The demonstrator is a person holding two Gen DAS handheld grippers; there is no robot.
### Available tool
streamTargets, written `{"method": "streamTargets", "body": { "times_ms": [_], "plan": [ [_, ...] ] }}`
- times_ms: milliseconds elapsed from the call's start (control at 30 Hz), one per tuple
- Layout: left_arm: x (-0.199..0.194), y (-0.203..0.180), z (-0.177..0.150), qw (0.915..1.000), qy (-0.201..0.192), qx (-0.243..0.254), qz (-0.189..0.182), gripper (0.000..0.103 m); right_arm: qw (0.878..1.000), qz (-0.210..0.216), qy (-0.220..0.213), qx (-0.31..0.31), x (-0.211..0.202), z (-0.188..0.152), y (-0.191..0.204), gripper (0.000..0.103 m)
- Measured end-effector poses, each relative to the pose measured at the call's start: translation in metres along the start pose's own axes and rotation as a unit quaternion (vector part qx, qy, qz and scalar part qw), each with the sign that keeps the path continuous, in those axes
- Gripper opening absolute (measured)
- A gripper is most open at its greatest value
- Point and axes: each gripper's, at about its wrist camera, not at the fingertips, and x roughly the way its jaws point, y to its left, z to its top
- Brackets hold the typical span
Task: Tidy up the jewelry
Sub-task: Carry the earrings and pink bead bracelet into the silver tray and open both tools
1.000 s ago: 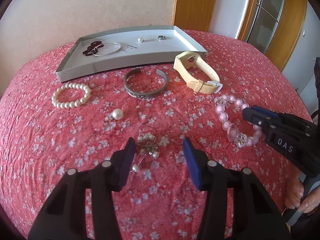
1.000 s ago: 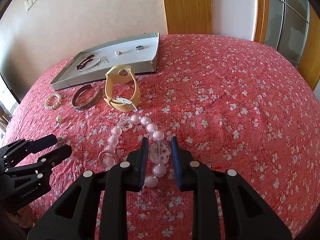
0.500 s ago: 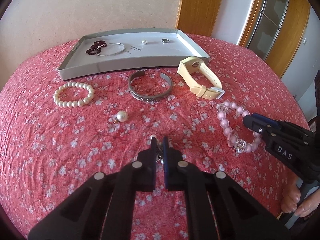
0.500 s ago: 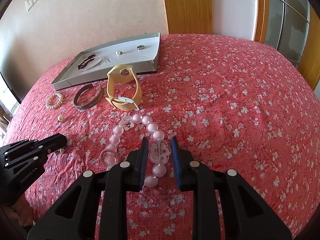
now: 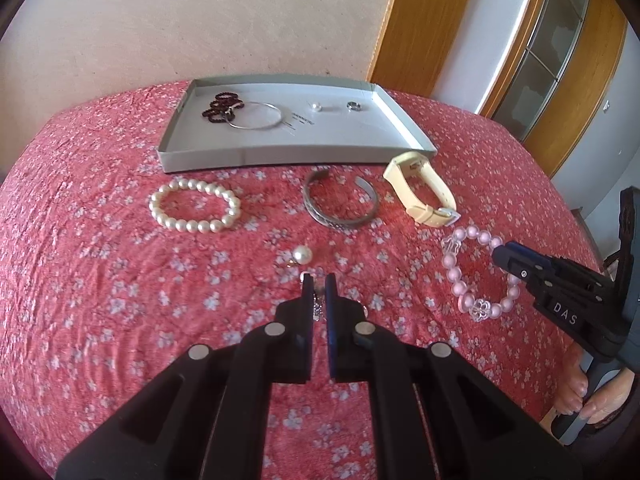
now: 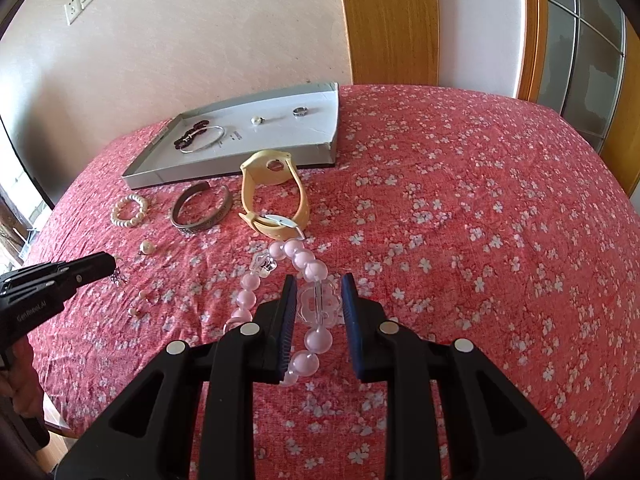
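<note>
My left gripper (image 5: 319, 278) is shut on a small silver and pearl earring cluster (image 5: 318, 306), lifted just off the red floral cloth; the cluster dangles from its tip (image 6: 117, 277) in the right wrist view. My right gripper (image 6: 320, 280) is shut on the clear flower charm of the pink bead bracelet (image 6: 308, 260), which lies on the cloth. Its tip (image 5: 502, 254) rests at the pink bracelet (image 5: 456, 276) in the left wrist view. The grey tray (image 5: 280, 158) stands at the back with a dark bead bracelet (image 5: 222, 106), a silver bangle (image 5: 254, 118), a pearl stud and a ring.
In front of the tray lie a pearl bracelet (image 5: 194, 208), a silver cuff (image 5: 340, 204) and a cream watch (image 5: 424, 188). A single pearl earring (image 5: 302, 255) sits just beyond my left fingertips. Another small pearl piece (image 6: 142, 302) lies near the left gripper. Wall and wooden door stand behind.
My left gripper went from open around the earring cluster to shut on it, then rose and moved toward the tray. The right gripper stayed still on the pink bracelet.
</note>
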Motion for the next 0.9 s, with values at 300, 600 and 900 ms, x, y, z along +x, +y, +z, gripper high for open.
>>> {"method": "streamTargets", "body": {
  "times_ms": [300, 600, 900],
  "plan": [
    [-0.021, 0.012, 0.007, 0.9998, -0.014, -0.011, 0.006, 0.006, 1.0, 0.016, -0.013, -0.014, -0.014, 0.007, 0.016, 0.024],
    [-0.043, 0.026, 0.014, 0.9993, -0.03, -0.021, 0.008, 0.006, 0.999, 0.029, -0.023, -0.034, -0.026, 0.013, 0.035, 0.024],
    [-0.054, 0.034, 0.021, 0.9991, -0.034, -0.024, 0.008, 0.006, 0.998, 0.034, -0.024, -0.054, -0.028, 0.02, 0.054, 0.024]
  ]
}}
